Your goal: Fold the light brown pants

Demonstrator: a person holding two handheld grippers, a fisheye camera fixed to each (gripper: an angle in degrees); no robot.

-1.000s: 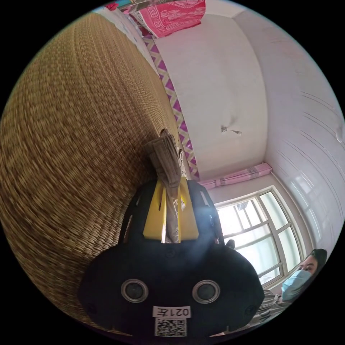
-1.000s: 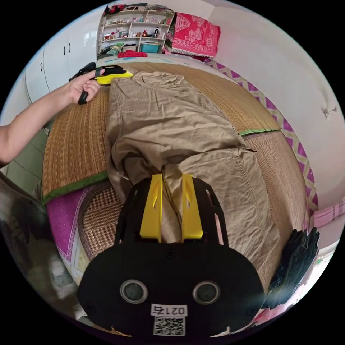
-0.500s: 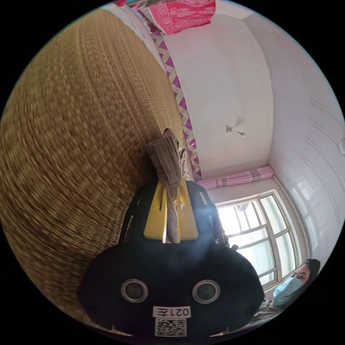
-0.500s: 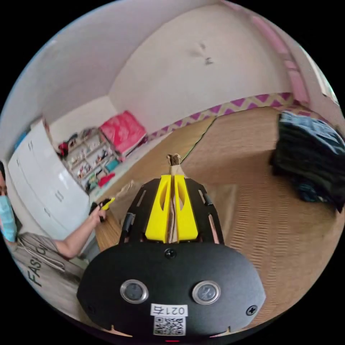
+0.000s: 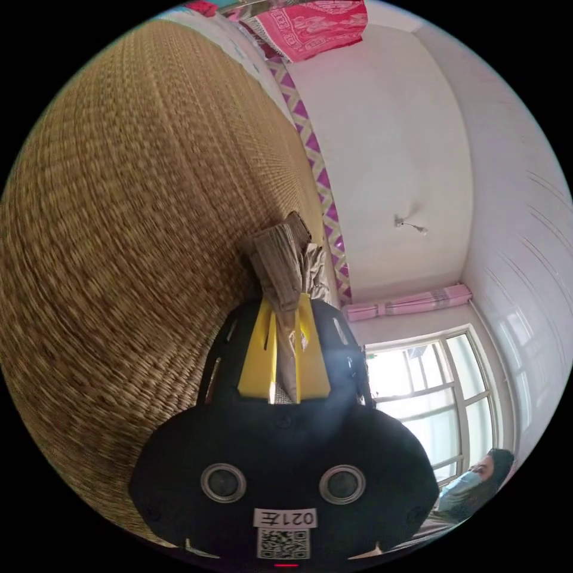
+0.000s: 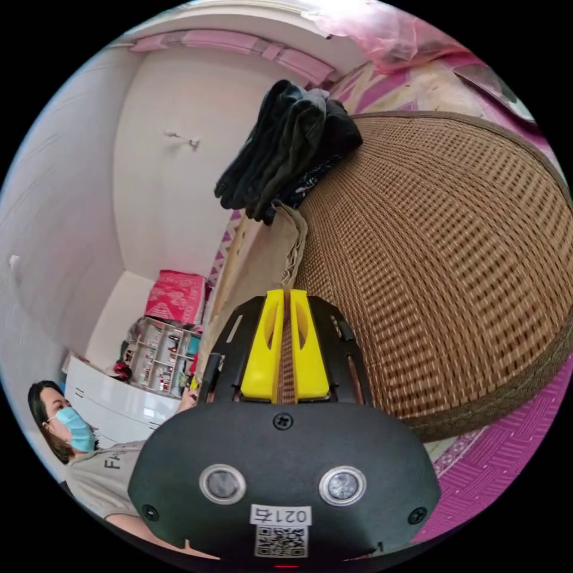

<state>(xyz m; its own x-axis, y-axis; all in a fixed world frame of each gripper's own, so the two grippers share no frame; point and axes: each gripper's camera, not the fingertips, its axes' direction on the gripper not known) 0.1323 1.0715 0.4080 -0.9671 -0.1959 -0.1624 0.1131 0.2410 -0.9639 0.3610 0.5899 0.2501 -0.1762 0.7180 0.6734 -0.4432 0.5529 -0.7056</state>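
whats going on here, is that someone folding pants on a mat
Yes. A person holds a gripper in each hand and is working on light brown pants on a woven mat. The left gripper is shut on a bunch of the pants fabric. The right gripper is also shut on the fabric. A dark pile of clothes lies on the mat nearby.

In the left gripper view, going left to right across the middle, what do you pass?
Woven mat → pants bunched in the left gripper → purple zigzag border → white wall
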